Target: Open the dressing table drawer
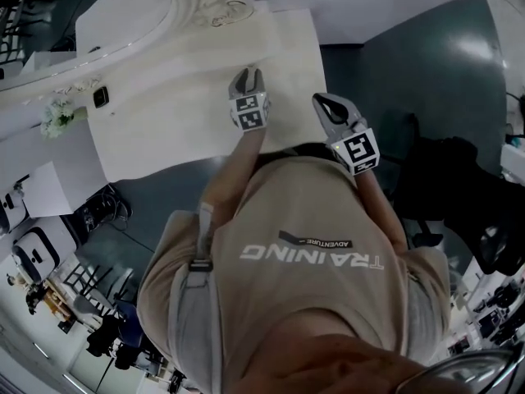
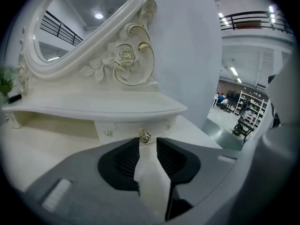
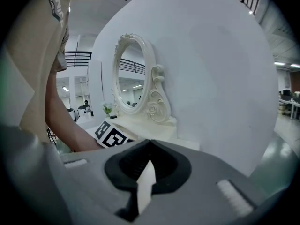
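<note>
The white dressing table [image 1: 164,130] stands against the wall with an oval carved mirror [image 2: 70,22] on it. Under its raised shelf is a small drawer [image 2: 123,128] with a gold knob [image 2: 144,136]. My left gripper [image 2: 148,141] is open, its jaws a narrow gap apart, with the tips right at the knob and not closed on it. In the head view the left gripper [image 1: 247,79] hovers over the tabletop. My right gripper [image 3: 149,144] is shut on nothing and held back near the table's right edge, where the head view shows the right gripper [image 1: 330,105].
A small plant [image 1: 56,115] and a small black object [image 1: 100,97] sit at the table's left end. The person's torso fills the lower head view. Dark furniture [image 1: 459,179] stands on the grey floor to the right. A white wall [image 3: 211,69] backs the table.
</note>
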